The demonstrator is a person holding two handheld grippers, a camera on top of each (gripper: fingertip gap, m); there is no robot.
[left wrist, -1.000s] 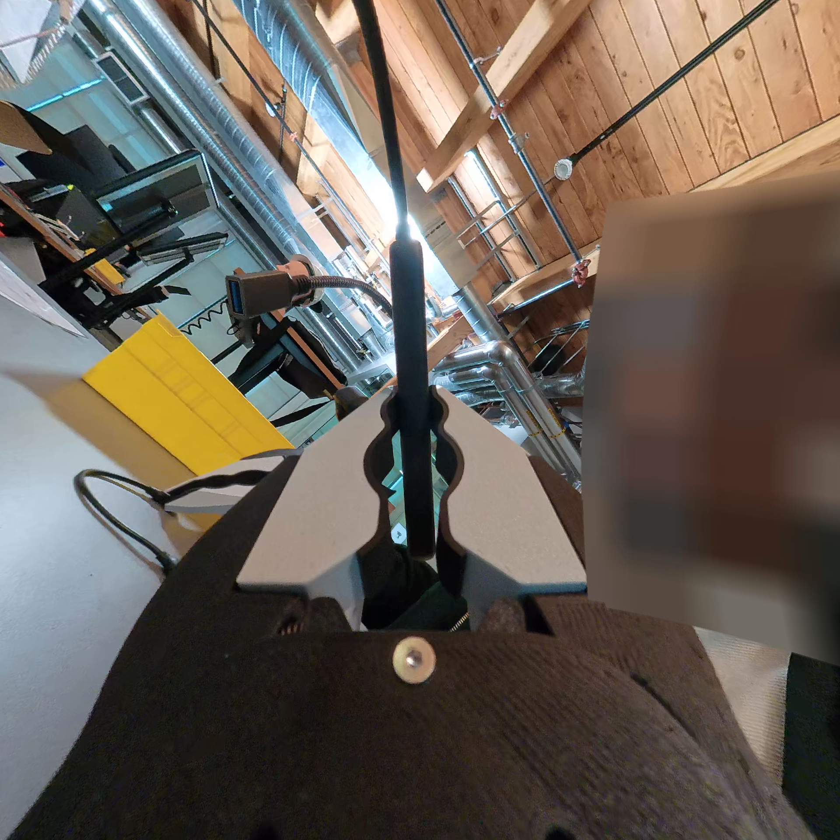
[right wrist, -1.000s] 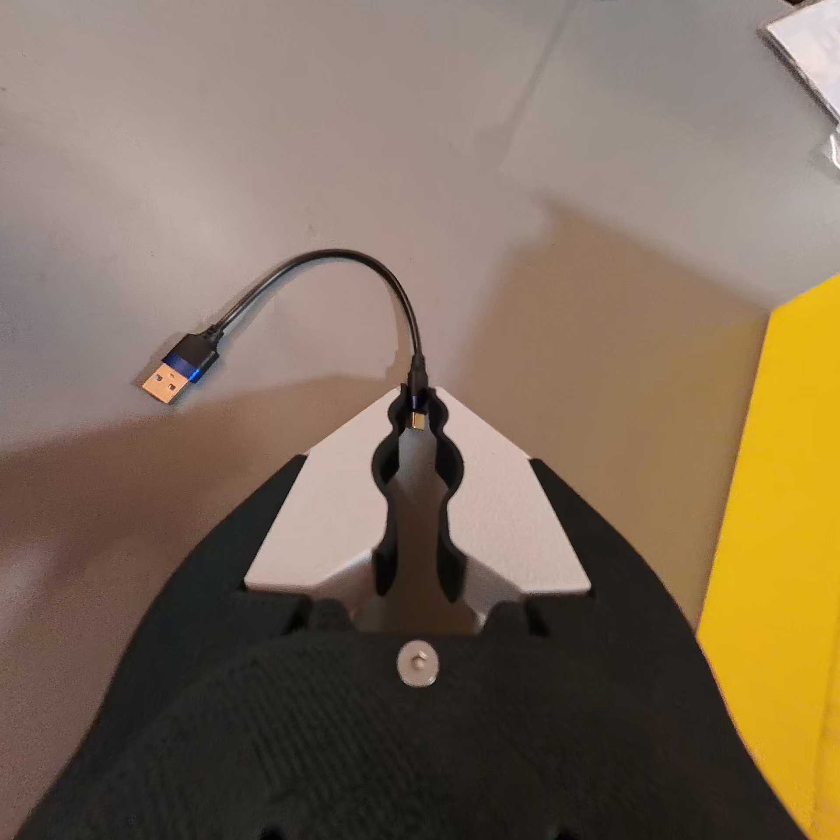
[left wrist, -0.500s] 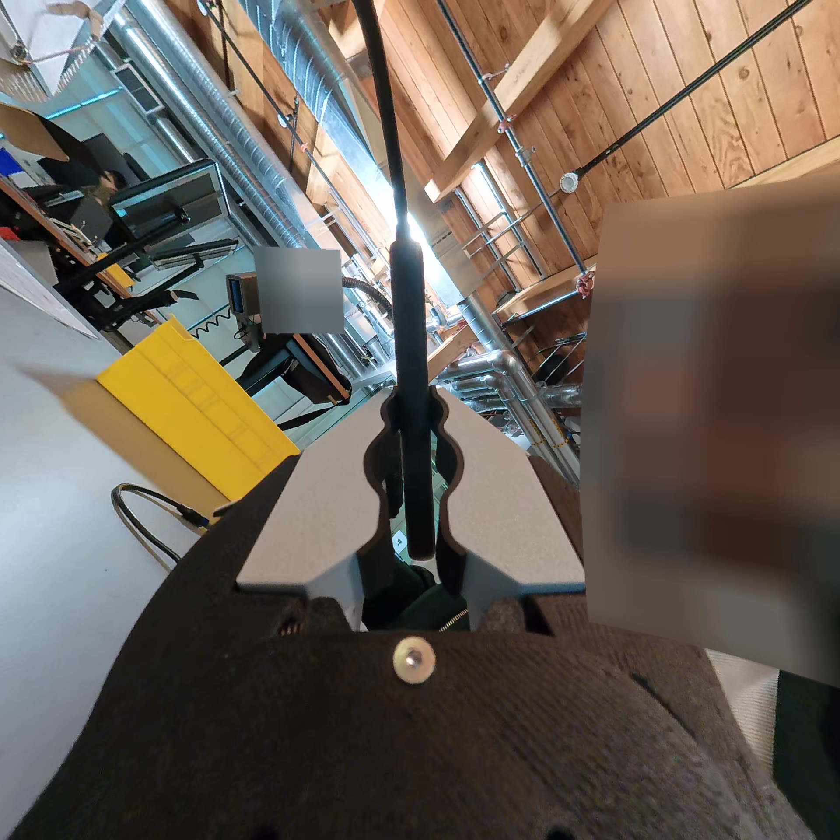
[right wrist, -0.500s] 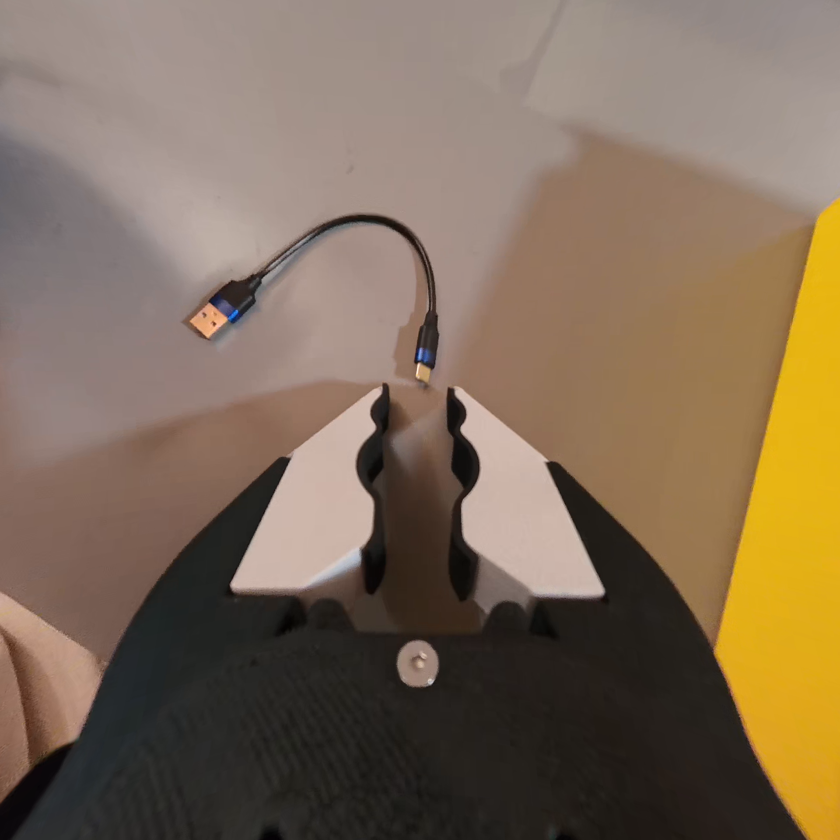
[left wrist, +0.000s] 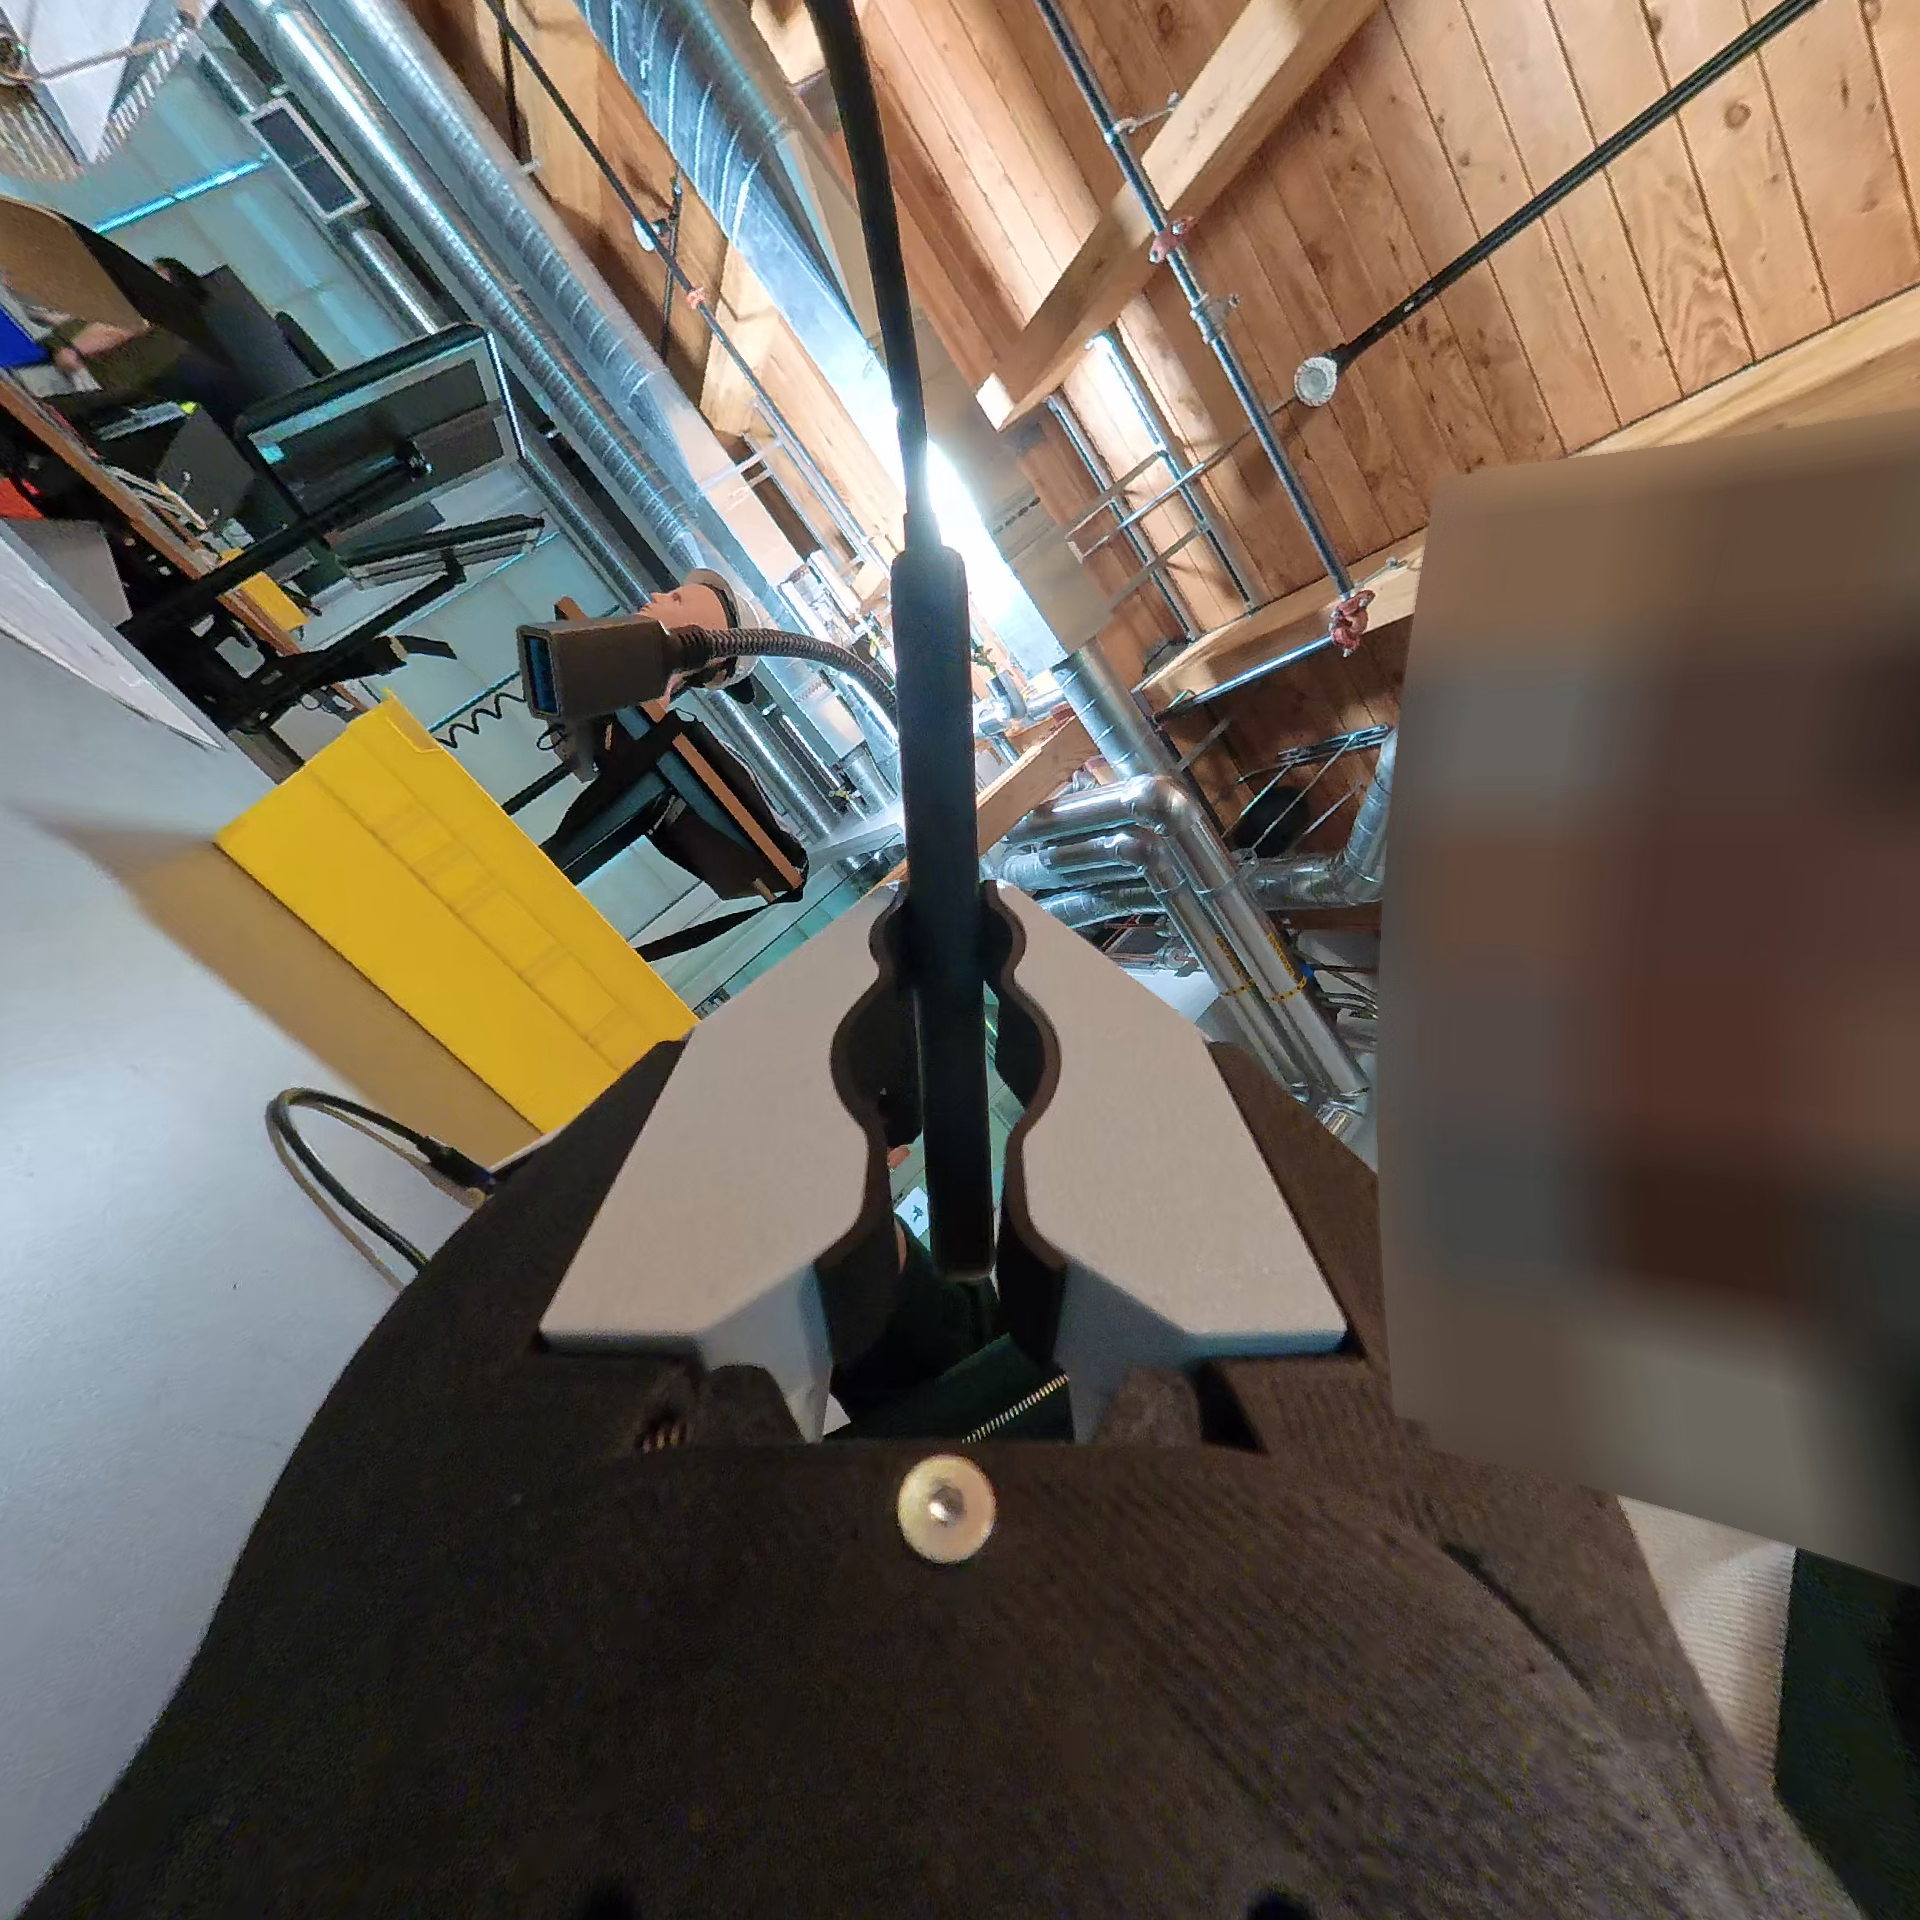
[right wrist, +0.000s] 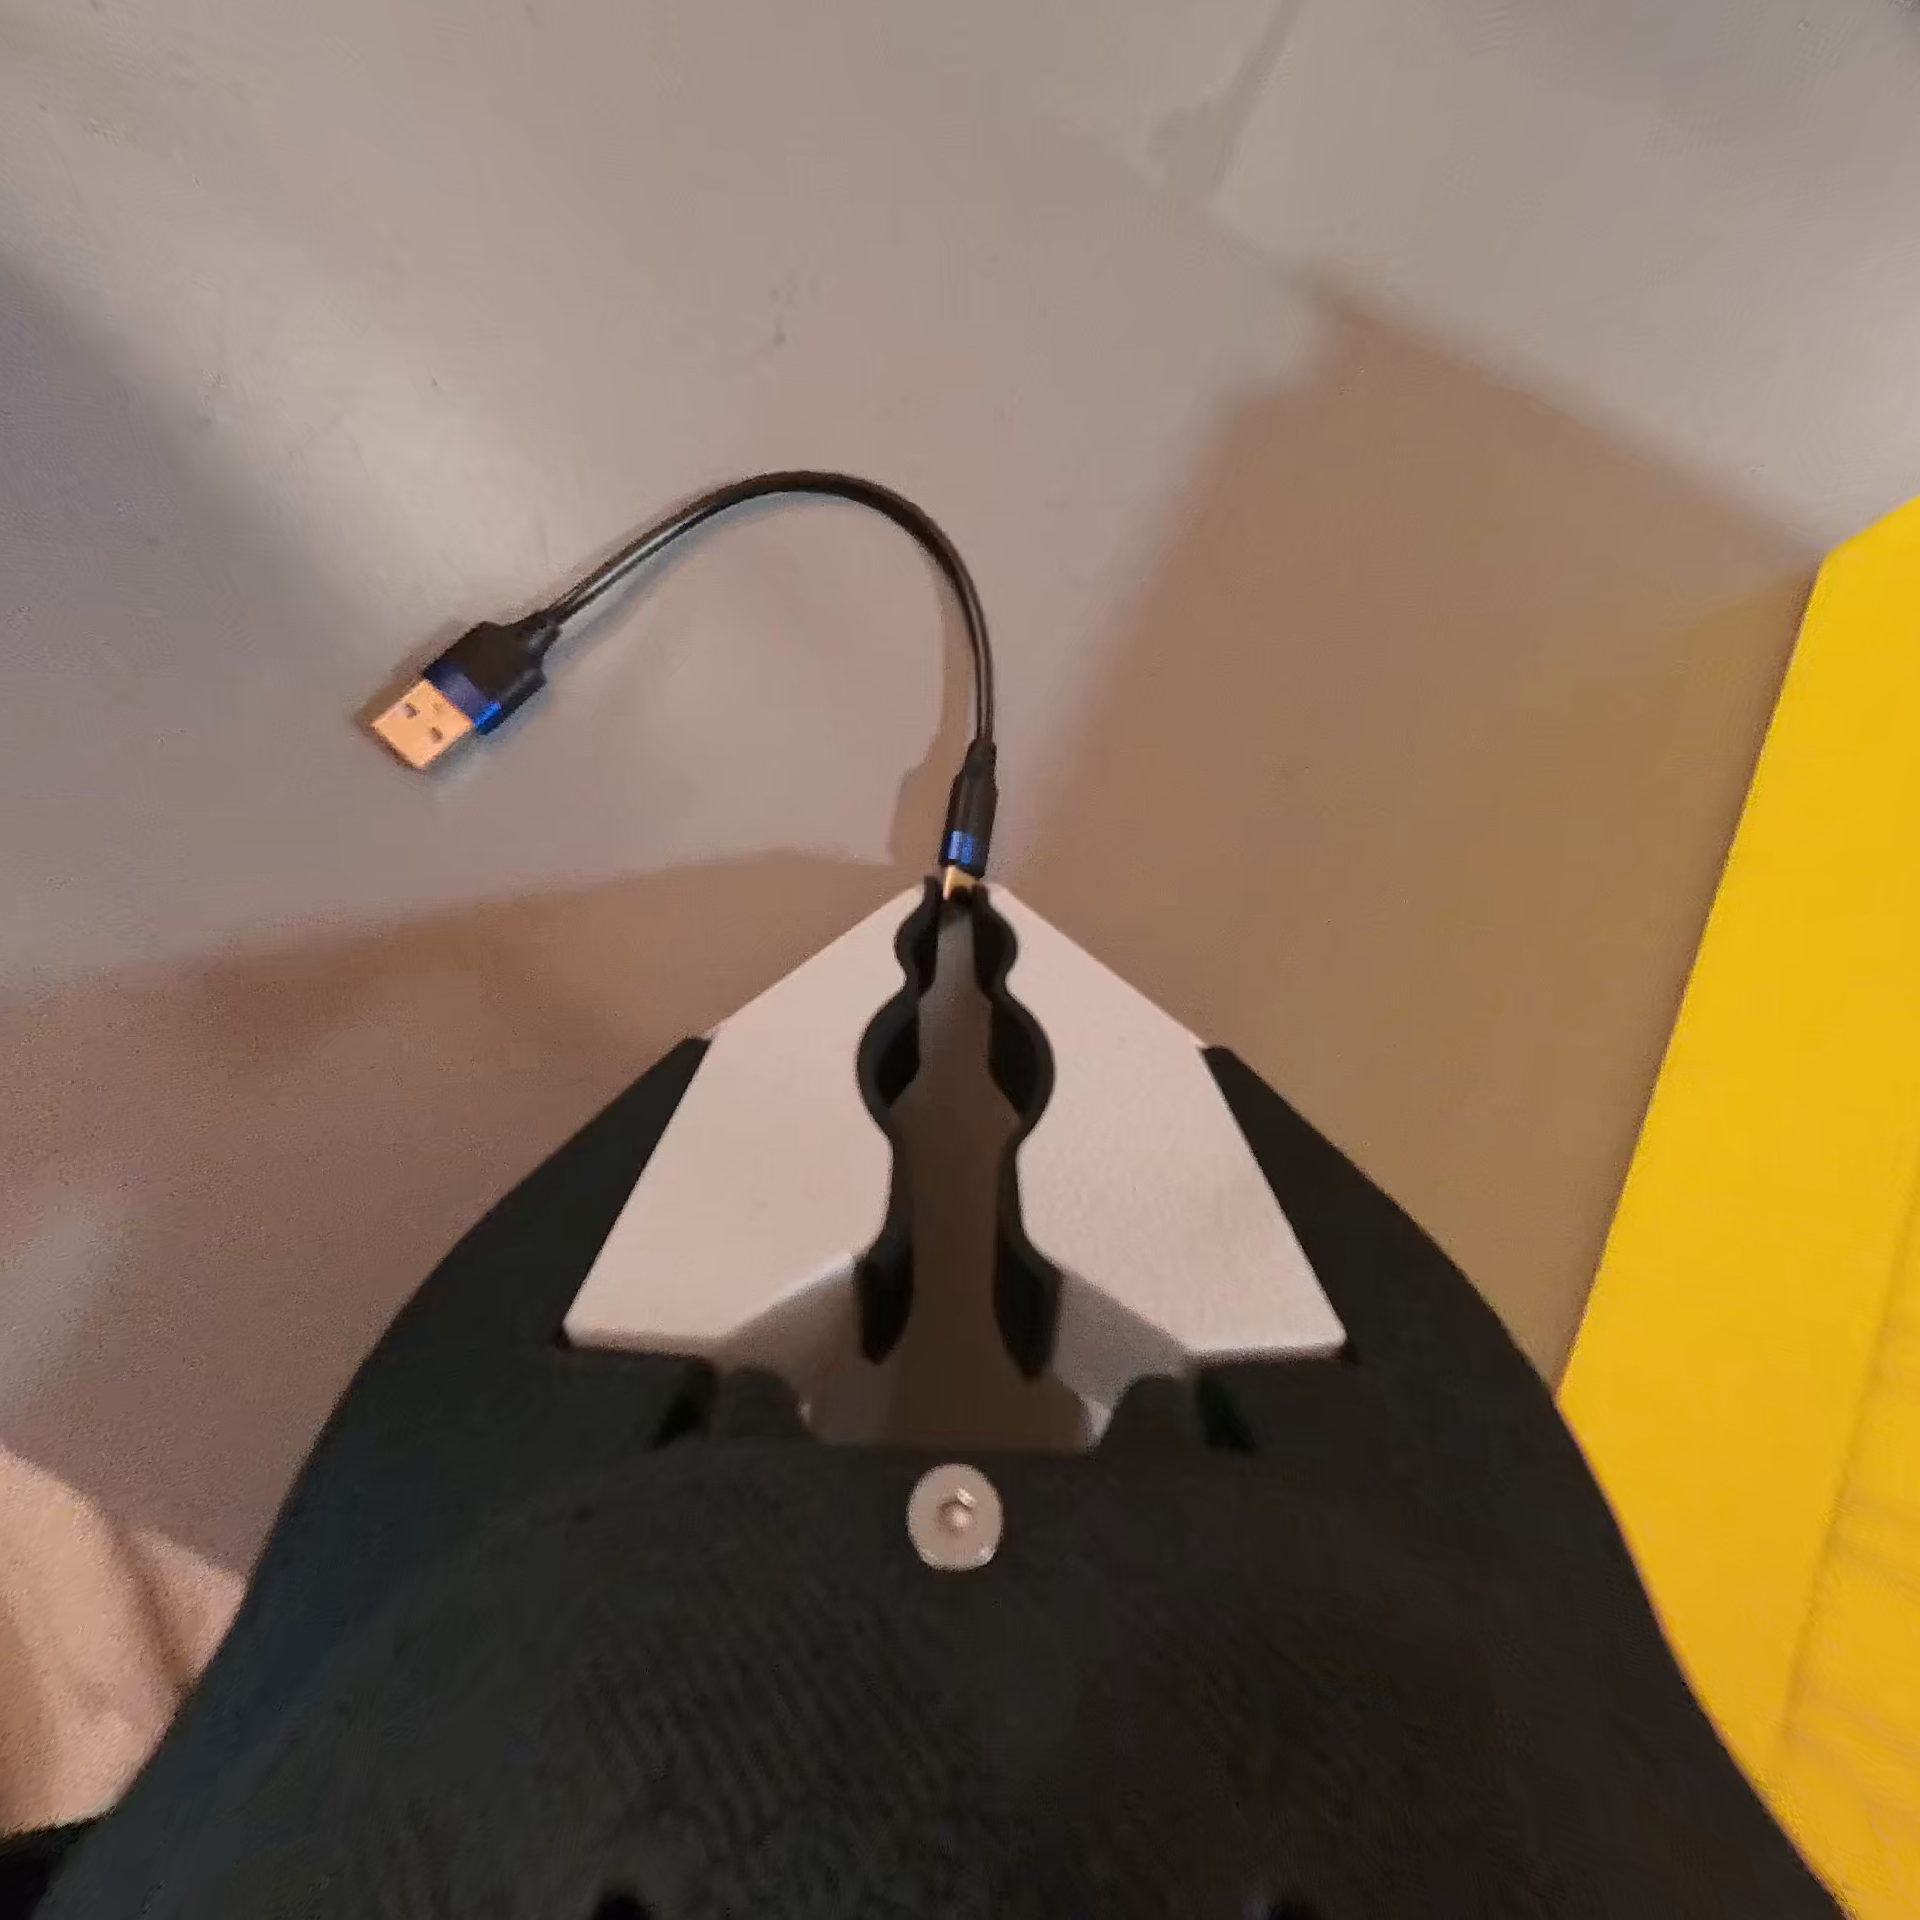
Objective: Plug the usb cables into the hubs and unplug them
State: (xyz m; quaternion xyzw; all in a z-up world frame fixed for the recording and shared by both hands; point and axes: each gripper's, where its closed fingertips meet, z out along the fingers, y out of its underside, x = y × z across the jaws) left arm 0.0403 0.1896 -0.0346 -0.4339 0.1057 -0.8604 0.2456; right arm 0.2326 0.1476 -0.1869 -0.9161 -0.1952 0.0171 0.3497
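Note:
In the left wrist view my left gripper point(left wrist: 940, 935) is shut on a slim black hub point(left wrist: 935, 790), held upright and pointing up at the ceiling, with its black lead running off the top of the frame. A grey USB socket point(left wrist: 592, 665) on a braided lead sticks out to the hub's left. In the right wrist view a short black USB cable point(right wrist: 831, 499) lies curved on the grey table point(right wrist: 935, 208), its large gold plug point(right wrist: 447, 707) to the left. My right gripper point(right wrist: 954, 896) is closed on the gold tip of the cable's small plug point(right wrist: 968, 810).
A yellow bin point(left wrist: 447, 914) stands on the table beyond my left gripper and fills the right edge of the right wrist view point(right wrist: 1787, 1039). The cable's loop shows in the left wrist view point(left wrist: 343, 1153). Desks with monitors point(left wrist: 384, 436) stand far off.
My right gripper held the small plug, opened and drew back from it, and has now closed on its tip again. My left gripper still holds the hub and has turned slightly.

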